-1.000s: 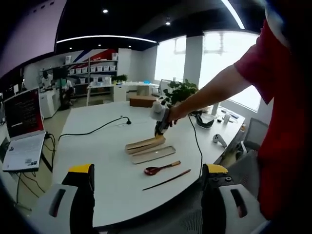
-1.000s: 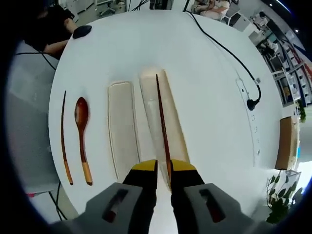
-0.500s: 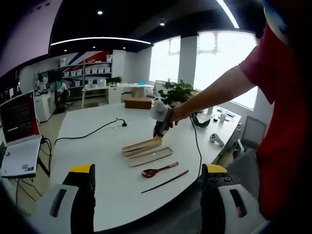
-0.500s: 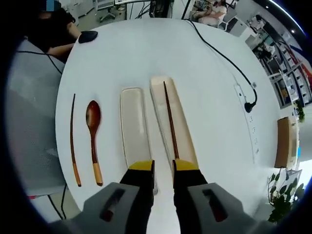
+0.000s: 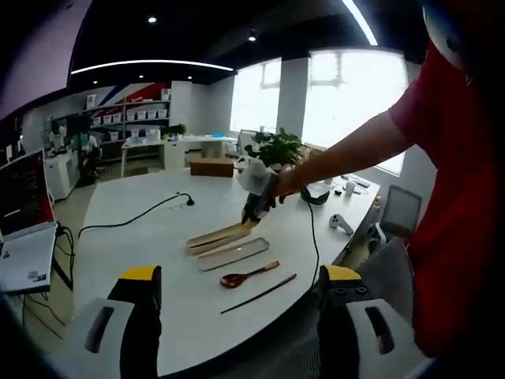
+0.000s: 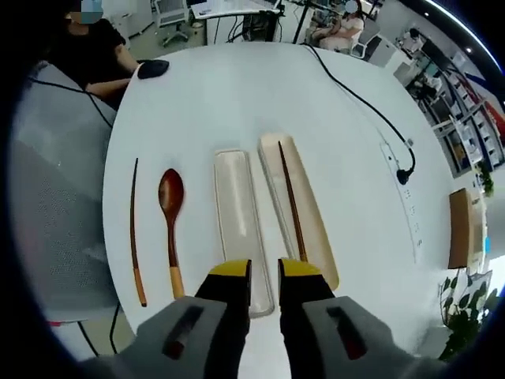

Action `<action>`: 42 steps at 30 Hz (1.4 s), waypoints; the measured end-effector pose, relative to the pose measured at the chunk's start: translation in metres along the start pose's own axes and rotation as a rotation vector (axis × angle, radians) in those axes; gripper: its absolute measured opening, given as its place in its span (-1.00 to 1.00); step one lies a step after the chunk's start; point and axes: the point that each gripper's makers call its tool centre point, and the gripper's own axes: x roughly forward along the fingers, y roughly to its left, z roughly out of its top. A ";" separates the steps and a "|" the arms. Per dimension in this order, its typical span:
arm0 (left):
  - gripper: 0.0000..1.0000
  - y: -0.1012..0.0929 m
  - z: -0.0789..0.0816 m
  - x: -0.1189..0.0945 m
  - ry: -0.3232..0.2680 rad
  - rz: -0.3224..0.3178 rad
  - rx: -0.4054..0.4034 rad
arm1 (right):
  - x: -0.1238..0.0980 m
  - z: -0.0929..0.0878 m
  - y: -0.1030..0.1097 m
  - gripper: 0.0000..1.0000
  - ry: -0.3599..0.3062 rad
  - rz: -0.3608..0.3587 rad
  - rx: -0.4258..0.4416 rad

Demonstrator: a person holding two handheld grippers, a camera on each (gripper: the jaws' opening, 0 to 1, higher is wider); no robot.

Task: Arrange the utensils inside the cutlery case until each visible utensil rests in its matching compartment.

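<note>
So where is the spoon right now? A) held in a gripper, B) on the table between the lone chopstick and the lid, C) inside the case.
B: in the right gripper view the spoon lies on the table, with the loose chopstick on one side and the lid on the other.

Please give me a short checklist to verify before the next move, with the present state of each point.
1. One chopstick lies in the case tray: ok.
2. Right tongs open and holding nothing: ok.
3. Spoon in the case: not ok, it lies on the table.
4. Second chopstick in the case: not ok, on the table beside the spoon.
5. Lid lies apart from the tray: ok.
6. Left tongs open, empty: ok.
</note>
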 end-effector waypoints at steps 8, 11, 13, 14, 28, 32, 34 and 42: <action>0.70 0.010 0.005 0.000 0.011 0.012 0.051 | -0.013 0.005 0.012 -0.88 -0.037 0.001 0.024; 0.71 0.011 0.007 0.000 -0.002 0.020 0.041 | -0.017 0.009 0.020 -0.85 -0.068 0.011 0.057; 0.71 0.011 0.005 0.001 0.001 0.020 0.046 | -0.017 0.009 0.026 -0.82 -0.076 0.025 0.070; 0.71 0.010 0.004 0.001 0.006 0.018 0.053 | -0.017 0.007 0.029 -0.82 -0.072 0.028 0.066; 0.77 0.017 0.003 -0.012 -0.033 0.044 -0.007 | -0.019 -0.003 0.048 -0.78 -0.065 0.036 0.042; 0.77 0.017 0.002 -0.012 -0.035 0.046 -0.007 | -0.016 -0.005 0.070 -0.77 -0.068 0.059 0.019; 0.77 0.016 0.001 -0.012 -0.033 0.043 -0.004 | -0.013 -0.007 0.077 -0.76 -0.064 0.065 0.010; 0.77 0.017 0.002 -0.012 -0.039 0.045 -0.002 | -0.015 -0.010 0.089 -0.77 -0.067 0.075 0.012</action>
